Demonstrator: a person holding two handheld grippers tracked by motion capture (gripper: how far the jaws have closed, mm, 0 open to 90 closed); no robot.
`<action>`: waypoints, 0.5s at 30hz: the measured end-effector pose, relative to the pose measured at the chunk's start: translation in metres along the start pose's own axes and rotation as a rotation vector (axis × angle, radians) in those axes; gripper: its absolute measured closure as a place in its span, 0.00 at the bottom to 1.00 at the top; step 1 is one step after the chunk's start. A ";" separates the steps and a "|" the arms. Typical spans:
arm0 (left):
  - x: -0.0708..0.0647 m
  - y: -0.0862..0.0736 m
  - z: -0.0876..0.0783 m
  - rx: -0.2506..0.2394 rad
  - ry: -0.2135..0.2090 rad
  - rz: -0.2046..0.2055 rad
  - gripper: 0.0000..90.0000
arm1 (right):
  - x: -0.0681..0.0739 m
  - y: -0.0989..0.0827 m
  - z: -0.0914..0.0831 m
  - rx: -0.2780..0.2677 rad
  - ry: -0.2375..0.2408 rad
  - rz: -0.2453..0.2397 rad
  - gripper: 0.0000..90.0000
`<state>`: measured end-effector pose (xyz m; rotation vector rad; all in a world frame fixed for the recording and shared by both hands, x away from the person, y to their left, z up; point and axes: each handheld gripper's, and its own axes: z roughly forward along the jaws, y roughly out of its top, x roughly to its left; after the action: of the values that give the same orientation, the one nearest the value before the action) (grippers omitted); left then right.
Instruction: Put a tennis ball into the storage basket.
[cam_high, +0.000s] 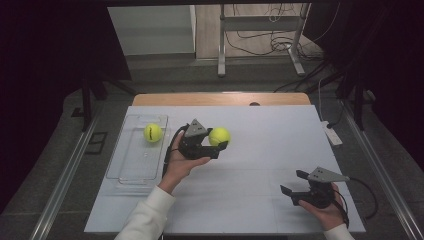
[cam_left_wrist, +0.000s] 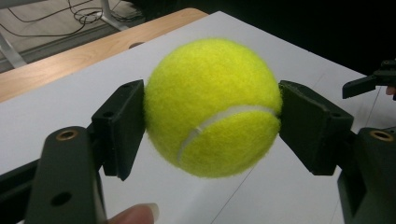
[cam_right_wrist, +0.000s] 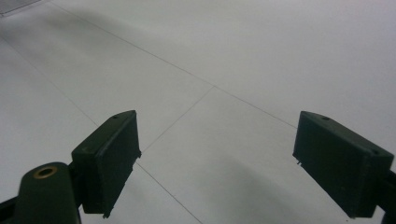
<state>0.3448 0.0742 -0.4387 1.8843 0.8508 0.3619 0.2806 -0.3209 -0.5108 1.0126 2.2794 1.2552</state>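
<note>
A yellow tennis ball (cam_high: 219, 136) is clamped between the jaws of my left gripper (cam_high: 218, 141), held above the white table near its middle. In the left gripper view the ball (cam_left_wrist: 212, 107) sits squeezed between both black pads (cam_left_wrist: 122, 126), with a fingertip at the bottom edge. A second tennis ball (cam_high: 152, 132) lies in the clear plastic tray (cam_high: 132, 172) at the left. My right gripper (cam_high: 294, 182) rests low at the front right, jaws wide apart over bare table, nothing between its pads (cam_right_wrist: 109, 158).
The white table top (cam_high: 260, 130) has a wooden strip along its far edge. A white power strip (cam_high: 331, 133) lies at the right edge. Metal frame legs and cables stand on the floor beyond the table.
</note>
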 end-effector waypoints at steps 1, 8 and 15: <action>0.001 0.000 -0.001 -0.002 0.004 -0.003 0.31 | 0.000 0.000 0.000 0.000 0.000 0.000 0.16; 0.008 -0.001 -0.006 -0.004 0.022 -0.011 0.31 | -0.001 0.000 -0.001 -0.001 0.000 0.002 0.16; 0.015 -0.002 -0.011 -0.007 0.033 -0.024 0.31 | 0.000 0.000 0.000 -0.001 -0.001 0.002 0.16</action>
<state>0.3480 0.0922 -0.4371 1.8641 0.8928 0.3820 0.2806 -0.3214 -0.5107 1.0153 2.2777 1.2565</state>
